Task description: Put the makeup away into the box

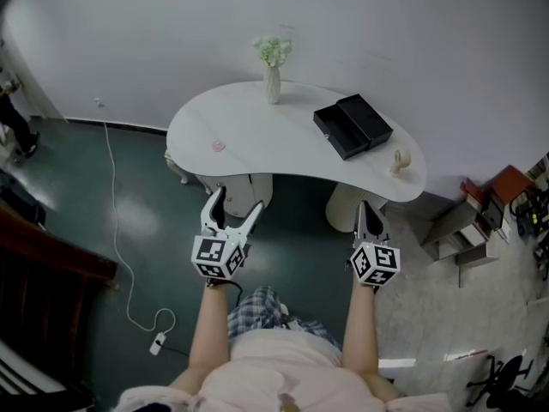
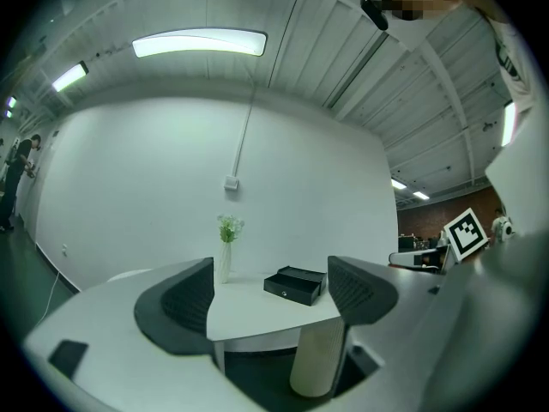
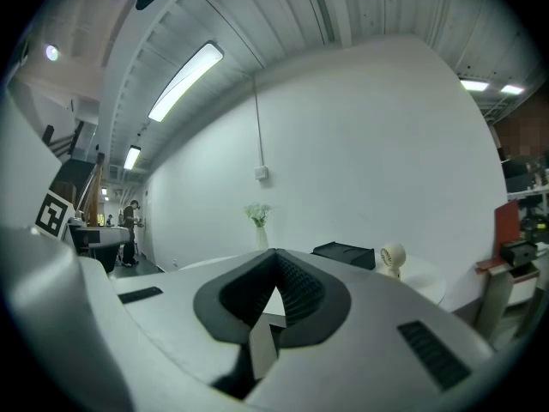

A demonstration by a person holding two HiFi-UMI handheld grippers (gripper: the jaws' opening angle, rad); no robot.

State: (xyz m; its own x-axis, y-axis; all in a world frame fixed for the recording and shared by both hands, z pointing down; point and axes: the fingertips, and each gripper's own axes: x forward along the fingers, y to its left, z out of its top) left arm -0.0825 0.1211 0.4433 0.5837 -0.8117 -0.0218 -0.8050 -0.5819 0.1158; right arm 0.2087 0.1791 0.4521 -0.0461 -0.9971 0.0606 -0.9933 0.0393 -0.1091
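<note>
**Desk:** Where are the two tools at this moment?

**Photographer:** Both are pointing level over the dark green floor (image 1: 94, 221), just short of the 6 o'clock edge of the white kidney-shaped surface (image 1: 257, 136). The left tool (image 1: 237, 201) is hanging released, with its jaws spread wide and nothing between them. The right tool (image 1: 369, 209) is clenched, its jaws meeting tip to tip on nothing.

**Desk:** And the makeup and its box?

**Photographer:** A small pink item (image 1: 219, 145), too small to identify, is lying on the surface toward 9 o'clock. The black rectangular box (image 1: 352, 125), showing a small knob on its front, is sitting toward 2 o'clock, well apart from the pink item and from both tools.

**Desk:** Is anything else sharing the surface?

**Photographer:** A slim white vase of pale green flowers (image 1: 273, 84) is standing upright at 12 o'clock. A small cream-coloured ornament (image 1: 400, 160) is sitting near the 3 o'clock end, just beside the box.
</note>
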